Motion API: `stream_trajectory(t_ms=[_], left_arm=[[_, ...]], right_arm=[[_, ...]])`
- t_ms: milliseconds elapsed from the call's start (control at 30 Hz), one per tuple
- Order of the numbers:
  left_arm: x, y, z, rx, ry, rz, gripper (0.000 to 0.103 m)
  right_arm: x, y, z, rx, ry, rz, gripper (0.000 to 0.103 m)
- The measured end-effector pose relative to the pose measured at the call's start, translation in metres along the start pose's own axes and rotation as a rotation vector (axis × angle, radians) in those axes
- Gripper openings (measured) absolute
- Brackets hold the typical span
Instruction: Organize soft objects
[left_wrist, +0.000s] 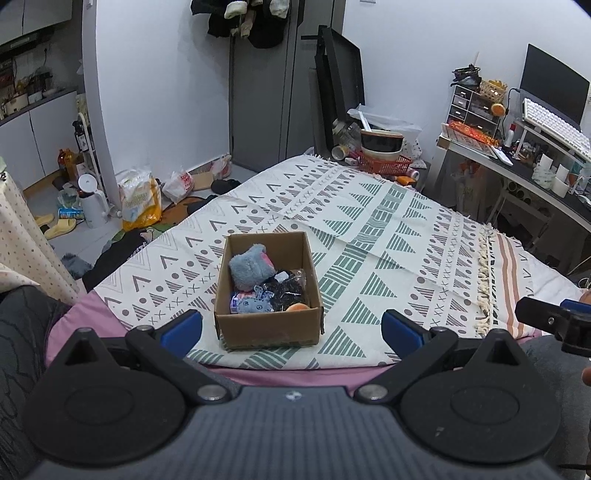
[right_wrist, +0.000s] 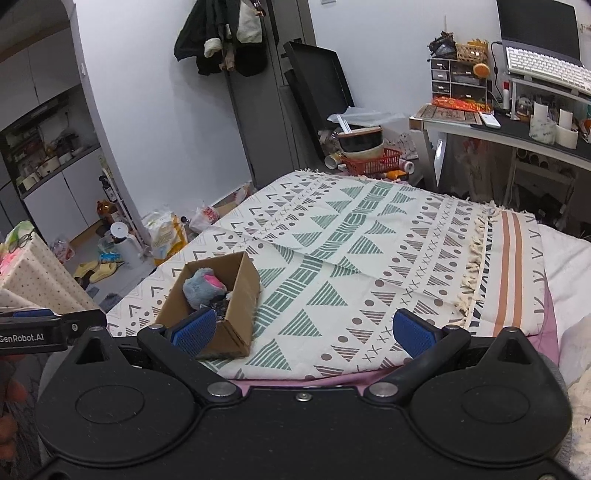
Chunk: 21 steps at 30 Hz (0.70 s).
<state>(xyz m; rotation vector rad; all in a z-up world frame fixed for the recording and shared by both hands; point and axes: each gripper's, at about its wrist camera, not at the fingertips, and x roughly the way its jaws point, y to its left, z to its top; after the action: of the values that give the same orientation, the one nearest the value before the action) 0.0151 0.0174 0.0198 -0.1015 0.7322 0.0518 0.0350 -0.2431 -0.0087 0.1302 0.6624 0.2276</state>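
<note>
Both tools wide apart, empty; box (left_wrist: 267, 325) w/ soft toys on bedspread (left_wrist: 388, 236).

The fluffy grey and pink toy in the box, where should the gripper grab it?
Likely from straight above: the brown cardboard box walls block the sides. Pinch the rounded grey top of the fluffy grey and pink plush toy, which sits highest on the pile. The open left gripper is nearest.

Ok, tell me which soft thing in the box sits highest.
The grey plush toy with pink patches, at the cardboard box's far-left end; the others lie lower, nearer the front.
</note>
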Motion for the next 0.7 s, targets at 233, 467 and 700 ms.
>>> stream_trajectory(t_ms=[233,467,700], left_arm=[[-0.009,-0.004,0.000,0.020,-0.015,-0.009,0.102],[-0.013,-0.006,-0.001,0.020,-0.018,-0.026,0.102],[-0.014,-0.009,-0.002,0.023,-0.023,-0.024,0.102]], right_arm=[[-0.004,0.003,-0.001,-0.001,-0.007,-0.002,0.103],[-0.011,0.004,0.000,0.001,-0.026,0.008,0.103],[-0.010,0.003,-0.002,0.005,-0.028,0.000,0.103]])
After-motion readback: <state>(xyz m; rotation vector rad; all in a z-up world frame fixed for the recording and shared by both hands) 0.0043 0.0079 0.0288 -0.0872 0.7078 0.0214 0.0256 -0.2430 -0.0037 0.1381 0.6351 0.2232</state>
